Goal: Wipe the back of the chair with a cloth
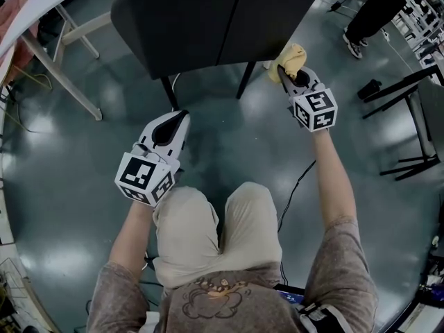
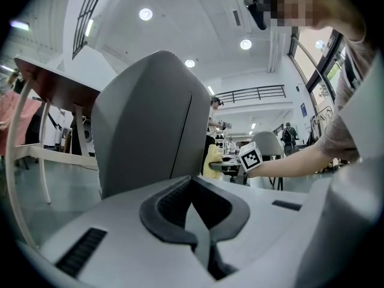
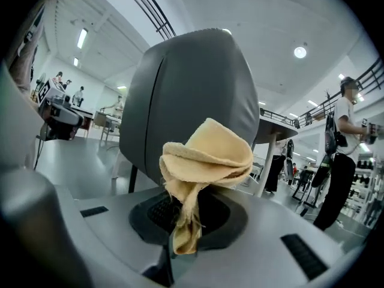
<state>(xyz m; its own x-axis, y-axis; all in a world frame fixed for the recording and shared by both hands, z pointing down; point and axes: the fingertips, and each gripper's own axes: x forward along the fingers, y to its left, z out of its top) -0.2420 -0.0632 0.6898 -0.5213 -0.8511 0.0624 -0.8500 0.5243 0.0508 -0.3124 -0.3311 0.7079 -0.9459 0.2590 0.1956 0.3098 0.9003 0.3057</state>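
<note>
The left hand-held gripper [image 1: 179,118] was held back, jaws together on nothing, while the right hand-held gripper [image 1: 286,75], closer to the chair, was clamped on the bunched yellow cloth [image 1: 293,55], raised just beside the lower right edge of the upright chair back [image 1: 201,19] ahead.

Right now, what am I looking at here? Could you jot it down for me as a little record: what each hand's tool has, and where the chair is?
Chair back: dark, upright, ahead of both tools
Cloth: yellow, bunched up
Right tool: shut on the cloth, raised beside the chair back's right edge; contact cannot be told
Left tool: shut, nothing in it, short of the chair back
Wiping: not clearly under way
</note>
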